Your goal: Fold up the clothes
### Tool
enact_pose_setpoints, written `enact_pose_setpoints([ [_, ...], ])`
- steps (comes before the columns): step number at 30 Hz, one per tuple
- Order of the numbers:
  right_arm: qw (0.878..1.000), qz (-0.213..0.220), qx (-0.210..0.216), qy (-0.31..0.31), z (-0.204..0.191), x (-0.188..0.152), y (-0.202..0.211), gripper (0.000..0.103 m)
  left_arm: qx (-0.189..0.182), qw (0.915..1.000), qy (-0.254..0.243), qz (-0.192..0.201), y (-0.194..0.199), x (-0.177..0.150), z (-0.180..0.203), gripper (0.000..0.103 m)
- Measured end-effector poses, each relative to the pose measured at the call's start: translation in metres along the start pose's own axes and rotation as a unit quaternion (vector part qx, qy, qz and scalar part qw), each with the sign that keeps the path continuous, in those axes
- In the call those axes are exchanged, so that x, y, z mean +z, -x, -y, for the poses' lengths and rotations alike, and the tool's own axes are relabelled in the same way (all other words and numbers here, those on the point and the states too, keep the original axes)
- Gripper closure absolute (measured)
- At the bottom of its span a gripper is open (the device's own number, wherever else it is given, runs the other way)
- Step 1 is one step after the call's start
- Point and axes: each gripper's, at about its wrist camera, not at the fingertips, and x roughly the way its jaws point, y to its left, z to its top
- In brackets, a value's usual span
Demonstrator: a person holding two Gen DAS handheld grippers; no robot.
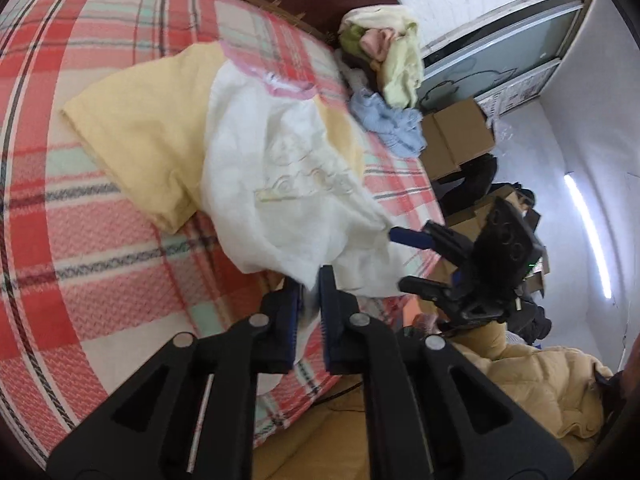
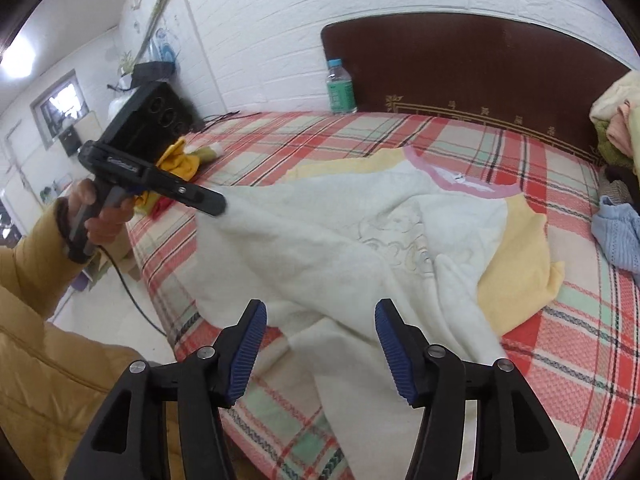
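A white shirt with yellow sleeves and a pink collar (image 1: 280,168) lies spread on the plaid bed (image 1: 80,220); it also shows in the right wrist view (image 2: 360,240). My left gripper (image 1: 309,296) is shut on the shirt's white hem, lifting it off the bed; it appears in the right wrist view (image 2: 218,205) at the shirt's left corner. My right gripper (image 2: 320,328) is open, its fingers over the near hem, holding nothing. It shows in the left wrist view (image 1: 400,258), open beside the hem.
A pile of clothes (image 1: 384,52) and a blue knit garment (image 1: 388,120) sit by the dark headboard (image 2: 480,68). A water bottle (image 2: 340,86) stands at the bed's head. Yellow and red clothes (image 2: 180,164) lie at the left edge. Cardboard boxes (image 1: 456,132) stand beside the bed.
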Motion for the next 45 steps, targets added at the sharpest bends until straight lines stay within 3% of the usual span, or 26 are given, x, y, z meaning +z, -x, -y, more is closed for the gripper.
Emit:
enact_pose_setpoints([
  [1,1.0,-0.007,-0.002,0.006,-0.005,-0.002,-0.005,0.045,0.022,0.9997,0.004,-0.006,-0.008,-0.007,-0.005,0.065],
  [2,1.0,-0.012,-0.004,0.009,-0.007,-0.004,-0.007,0.045,0.041,0.9991,0.009,-0.011,-0.014,-0.014,-0.01,0.035],
  [3,1.0,-0.012,-0.005,0.002,-0.004,-0.007,-0.007,0.045,0.045,0.9989,0.011,-0.011,-0.019,-0.019,-0.013,0.026],
  [7,0.999,0.0,-0.013,-0.033,0.013,-0.014,0.004,0.044,0.024,0.9996,-0.011,0.008,-0.019,-0.034,-0.007,0.024],
  [9,0.998,0.021,-0.021,-0.061,0.031,-0.013,0.02,0.044,0.022,0.9985,-0.034,0.036,-0.002,-0.033,0.0,0.024],
  [13,0.991,0.067,-0.044,-0.109,0.077,-0.001,0.052,0.043,0.073,0.9869,-0.084,0.117,0.046,-0.006,0.013,0.022],
  [16,0.986,0.077,-0.07,-0.132,0.117,0.017,0.056,0.036,0.114,0.9708,-0.12,0.174,0.08,0.016,0.022,0.014],
  [17,0.985,0.074,-0.078,-0.138,0.13,0.024,0.052,0.036,0.138,0.9662,-0.129,0.175,0.079,0.031,0.02,0.014],
  [19,0.984,0.059,-0.082,-0.146,0.153,0.036,0.035,0.036,0.177,0.9607,-0.14,0.161,0.066,0.062,0.008,0.014],
  [22,0.984,0.026,-0.075,-0.158,0.178,0.049,0.003,0.035,0.259,0.9435,-0.172,0.115,0.02,0.101,-0.01,0.014],
  [23,0.984,0.013,-0.073,-0.16,0.184,0.052,-0.009,0.035,0.271,0.942,-0.173,0.097,0.004,0.112,-0.02,0.014],
  [29,0.982,-0.023,-0.048,-0.179,0.211,0.059,-0.054,0.035,0.276,0.943,-0.175,0.063,-0.047,0.149,-0.052,0.014],
  [33,0.985,-0.032,-0.028,-0.166,0.208,0.064,-0.068,0.035,0.242,0.9558,-0.164,0.033,-0.062,0.157,-0.062,0.014],
  [34,0.986,-0.036,-0.024,-0.159,0.206,0.065,-0.071,0.035,0.239,0.956,-0.169,0.024,-0.066,0.155,-0.062,0.014],
  [36,0.988,-0.046,-0.026,-0.142,0.201,0.066,-0.077,0.038,0.25,0.948,-0.197,0.017,-0.072,0.148,-0.056,0.014],
  [37,0.989,-0.051,-0.03,-0.132,0.198,0.066,-0.08,0.048,0.254,0.9443,-0.208,0.014,-0.075,0.146,-0.053,0.017],
  [39,0.991,-0.057,-0.038,-0.116,0.194,0.068,-0.081,0.073,0.256,0.9424,-0.214,0.014,-0.075,0.144,-0.048,0.04],
  [40,0.991,-0.058,-0.042,-0.11,0.192,0.07,-0.08,0.091,0.256,0.9436,-0.21,0.013,-0.074,0.144,-0.046,0.07],
  [41,0.992,-0.059,-0.046,-0.104,0.19,0.072,-0.079,0.093,0.257,0.9444,-0.205,0.013,-0.071,0.145,-0.044,0.095],
  [43,0.993,-0.059,-0.056,-0.088,0.186,0.077,-0.077,0.096,0.273,0.9424,-0.192,0.024,-0.064,0.146,-0.04,0.097],
  [45,0.995,-0.04,-0.074,-0.062,0.177,0.088,-0.065,0.097,0.295,0.9332,-0.198,0.055,-0.05,0.147,-0.031,0.098],
])
